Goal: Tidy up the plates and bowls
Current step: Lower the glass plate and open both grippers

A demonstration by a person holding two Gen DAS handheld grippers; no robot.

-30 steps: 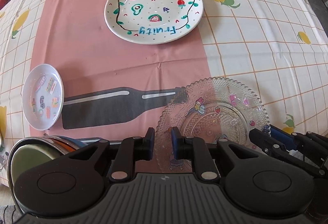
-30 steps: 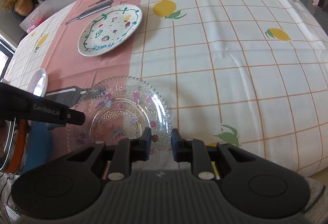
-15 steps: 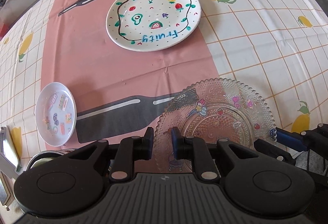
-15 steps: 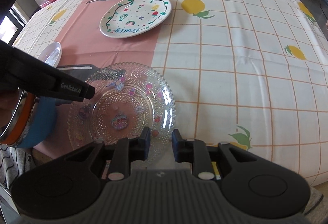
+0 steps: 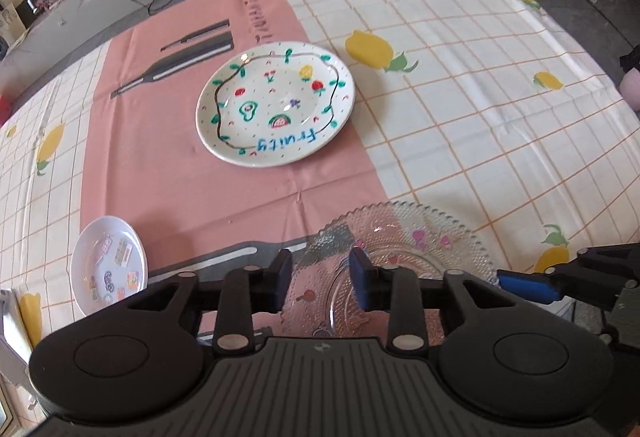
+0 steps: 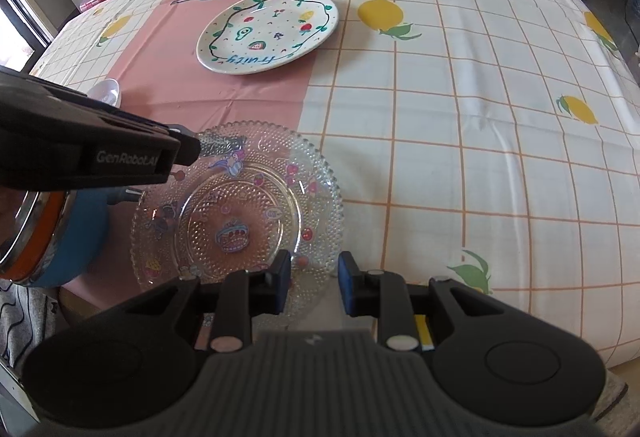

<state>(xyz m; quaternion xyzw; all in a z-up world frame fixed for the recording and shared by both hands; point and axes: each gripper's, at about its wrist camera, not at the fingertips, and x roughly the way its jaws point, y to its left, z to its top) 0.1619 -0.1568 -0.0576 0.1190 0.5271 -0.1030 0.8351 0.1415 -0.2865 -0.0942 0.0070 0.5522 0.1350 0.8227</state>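
Jaws: left gripper (image 5: 320,279) opening, nothing between; right gripper (image 6: 313,287) parted over glass plate (image 6: 236,219) rim.
Plates: three, lying flat face-up; round, no long axis.

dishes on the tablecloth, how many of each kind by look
White ceramic plate painted with fruit and the word Fruity: 1
Clear beaded glass plate with cartoon stickers: 1
Small white saucer with stickers: 1
Total: 3

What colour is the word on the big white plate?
Blue: "Fruity" on the plate, clearest in the left wrist view.
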